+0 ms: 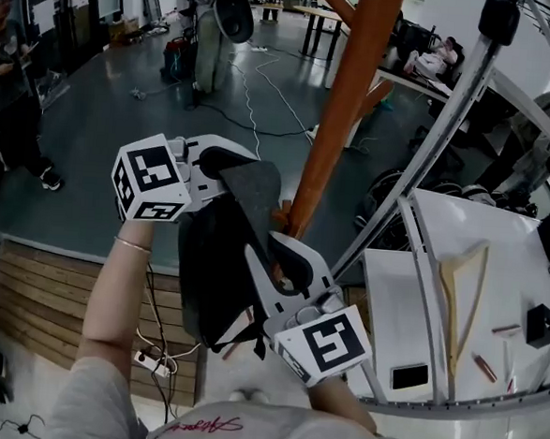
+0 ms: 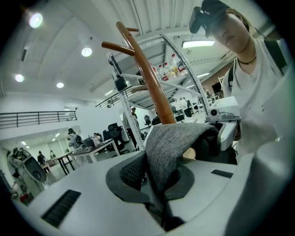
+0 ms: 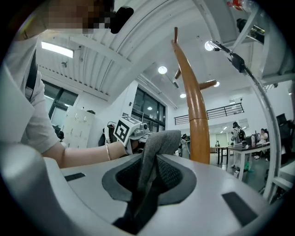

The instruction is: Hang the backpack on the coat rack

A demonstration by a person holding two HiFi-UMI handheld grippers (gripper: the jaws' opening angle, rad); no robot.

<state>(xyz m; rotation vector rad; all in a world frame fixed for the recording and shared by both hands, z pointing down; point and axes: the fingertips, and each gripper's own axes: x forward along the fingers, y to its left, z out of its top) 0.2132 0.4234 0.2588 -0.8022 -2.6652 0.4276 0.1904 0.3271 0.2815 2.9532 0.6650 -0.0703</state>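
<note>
Left gripper (image 1: pixel 224 163) and right gripper (image 1: pixel 286 262) are each clenched on the grey strap (image 1: pixel 256 196) of the backpack (image 1: pixel 209 284), with the fabric pinched flat between each pair of pads. Both gripper views show it: the strap (image 2: pixel 170 143) rises out of the left jaws and folds over, and it stands up out of the right jaws (image 3: pixel 154 147) the same way. Between the two grips the strap makes a short arch. The dark bag hangs below it, off the floor, close in front of the person.

Just beyond the strap, to the far right of it, stands the orange-brown pole (image 1: pixel 344 106) of the coat rack. Whether the fabric touches the pole I cannot tell. The pegs (image 2: pixel 117 46) branch off well above the grippers.

Judging by this, the bag is lifted and brought to the rack but not yet hooked. The next move calls for raising both grippers together, keeping the arch of strap open, passing it over a peg tip, lowering until the peg bears the weight, and only then letting go.

Further right are a slanted metal frame (image 1: pixel 450 132) and a white table (image 1: pixel 498 258) with a wooden hanger (image 1: pixel 463 283) on it. A person (image 1: pixel 12 83) stands on the grey floor at the far left.
</note>
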